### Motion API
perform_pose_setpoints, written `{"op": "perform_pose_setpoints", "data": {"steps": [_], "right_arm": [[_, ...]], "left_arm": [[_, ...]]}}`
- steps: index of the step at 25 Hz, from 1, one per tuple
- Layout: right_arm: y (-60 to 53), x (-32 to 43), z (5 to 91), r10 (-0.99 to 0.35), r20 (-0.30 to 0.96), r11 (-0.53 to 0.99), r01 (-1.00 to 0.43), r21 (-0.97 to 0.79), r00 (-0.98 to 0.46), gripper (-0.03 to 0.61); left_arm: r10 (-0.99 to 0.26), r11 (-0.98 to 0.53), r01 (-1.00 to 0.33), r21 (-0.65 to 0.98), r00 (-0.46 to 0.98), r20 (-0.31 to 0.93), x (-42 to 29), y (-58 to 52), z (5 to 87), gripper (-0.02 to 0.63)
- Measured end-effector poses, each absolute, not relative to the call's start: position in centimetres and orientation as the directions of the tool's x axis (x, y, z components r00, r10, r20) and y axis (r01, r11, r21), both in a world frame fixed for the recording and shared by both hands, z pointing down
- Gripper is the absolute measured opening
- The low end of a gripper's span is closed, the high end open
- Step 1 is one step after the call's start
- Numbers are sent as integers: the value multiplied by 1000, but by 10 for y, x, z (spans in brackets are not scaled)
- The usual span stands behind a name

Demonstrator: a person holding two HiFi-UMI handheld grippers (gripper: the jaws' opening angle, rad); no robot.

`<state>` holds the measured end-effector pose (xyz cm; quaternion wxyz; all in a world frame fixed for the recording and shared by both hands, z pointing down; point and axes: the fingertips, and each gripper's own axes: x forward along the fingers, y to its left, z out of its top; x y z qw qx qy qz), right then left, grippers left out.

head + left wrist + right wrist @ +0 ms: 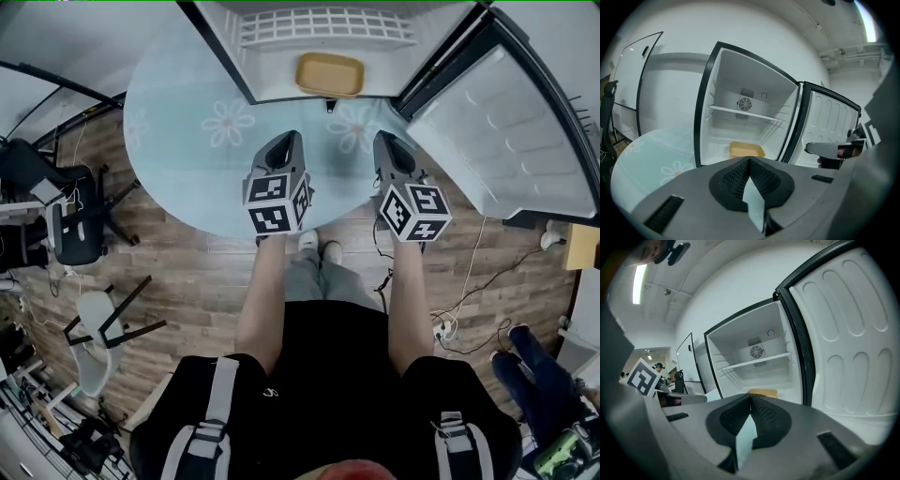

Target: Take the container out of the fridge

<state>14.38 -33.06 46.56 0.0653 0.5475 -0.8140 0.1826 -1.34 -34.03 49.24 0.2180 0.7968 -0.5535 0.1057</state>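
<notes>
The container [330, 75] is sitting on the floor of the open fridge [277, 75], near the front edge and roughly centred, under the wire shelf [323, 23]. It is looking like a shallow, rectangular tub with rounded corners, tan-yellow, with a raised rim. No lid is showing on it, and nothing can be made out inside it. In the left gripper view the container [746, 150] is lying low in the fridge, just beyond the jaw tips. In the right gripper view only a strip of its top [763, 393] is showing above the gripper body. The door [506, 131] is standing wide open to the right.

The left gripper [284, 141] is hanging over the pale flower-print table [187, 141], pointing at the fridge. Its jaws are pressing together at the tips [749, 161], with nothing between them, and they are touching neither the container nor the fridge. The right gripper [389, 142] is hanging beside it, level with it and a little apart, also over the table. Its jaws are likewise meeting at the tips [751, 399] and gripping nothing. Both grippers are staying short of the fridge opening, well apart from the container.
</notes>
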Motion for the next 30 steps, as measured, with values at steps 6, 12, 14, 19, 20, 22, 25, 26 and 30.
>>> {"op": "perform_pose_setpoints", "data": {"steps": [6,12,14,19,20,22,25,26,30], "right_arm": [[-352,140,477,-862,327,330,-918,-221,-389,8],[-372,138,493,-852,345,330,-915,-232,-394,8],[-377,136,497,-845,349,337,-910,-240,-405,45],[-390,135,511,-833,384,331,-915,-232,-399,48],[-394,136,513,-833,391,324,-918,-229,-391,48],[-403,138,517,-835,402,309,-925,-223,-376,48],[-417,141,522,-836,418,292,-933,-211,-356,48],[-422,141,523,-836,422,288,-935,-208,-352,48],[-440,145,527,-834,438,277,-941,-195,-336,48]], "left_arm": [[-826,-320,-922,218,385,412,-5,-365,500,39],[-822,-321,-927,197,375,428,-6,-391,513,48],[-823,-317,-930,188,368,432,-8,-399,516,48],[-813,-323,-930,175,367,451,-11,-413,525,63],[-809,-326,-929,175,370,456,-11,-416,527,111],[-806,-328,-929,174,371,462,-10,-423,529,118],[-802,-329,-929,168,368,470,-10,-433,533,118],[-801,-331,-929,165,369,472,-9,-437,534,118],[-797,-338,-929,154,369,479,-5,-454,535,118]]}}
